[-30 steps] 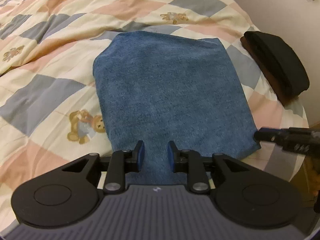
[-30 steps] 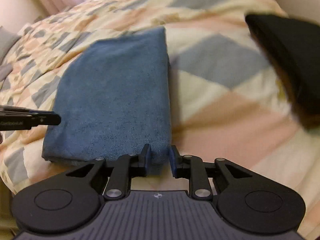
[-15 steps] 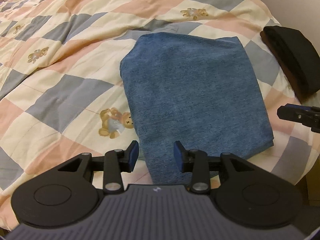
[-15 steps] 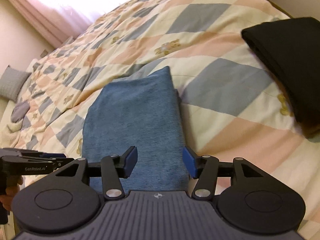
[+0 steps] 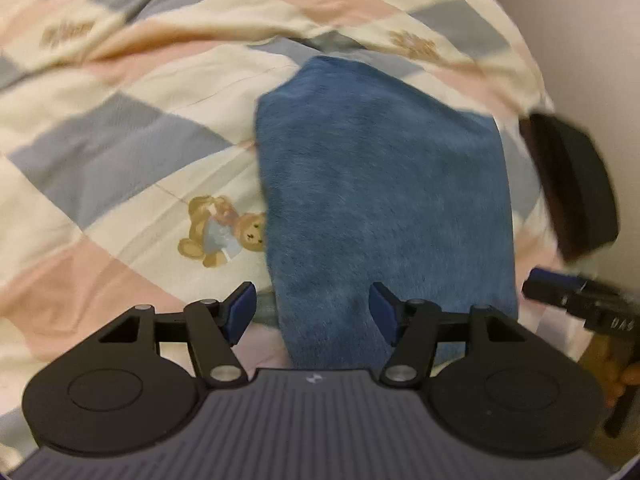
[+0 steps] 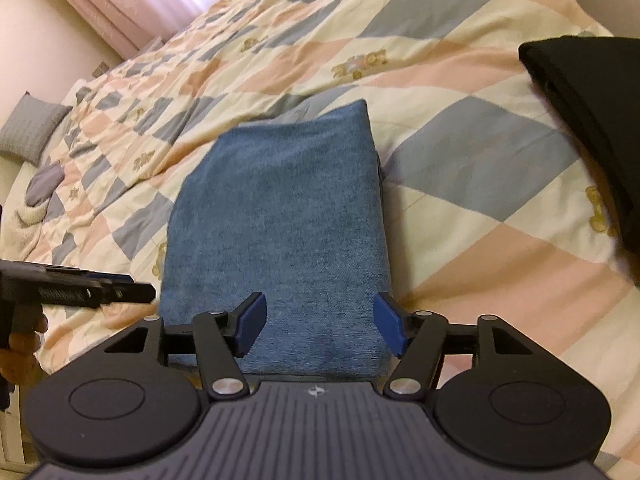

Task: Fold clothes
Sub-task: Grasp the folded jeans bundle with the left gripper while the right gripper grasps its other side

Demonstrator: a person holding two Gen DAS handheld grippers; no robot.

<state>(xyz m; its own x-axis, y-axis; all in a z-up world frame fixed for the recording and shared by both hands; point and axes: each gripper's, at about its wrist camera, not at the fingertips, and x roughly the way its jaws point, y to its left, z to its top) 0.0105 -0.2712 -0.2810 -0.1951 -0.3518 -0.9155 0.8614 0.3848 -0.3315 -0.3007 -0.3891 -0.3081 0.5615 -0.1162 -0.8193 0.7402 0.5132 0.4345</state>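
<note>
On the bed: patchwork quilt (image 6: 460, 152) with teddy-bear prints, spread flat
Blue garment (image 6: 280, 216): folded into a rectangle, lying on the quilt
Black folded cloth (image 6: 592, 92): at the bed's right edge, apart from the blue one
Left gripper (image 5: 312, 308): jaws wide apart, empty, above the garment's near left edge
Right gripper (image 6: 320, 322): jaws wide apart, empty, over its near right part
</note>
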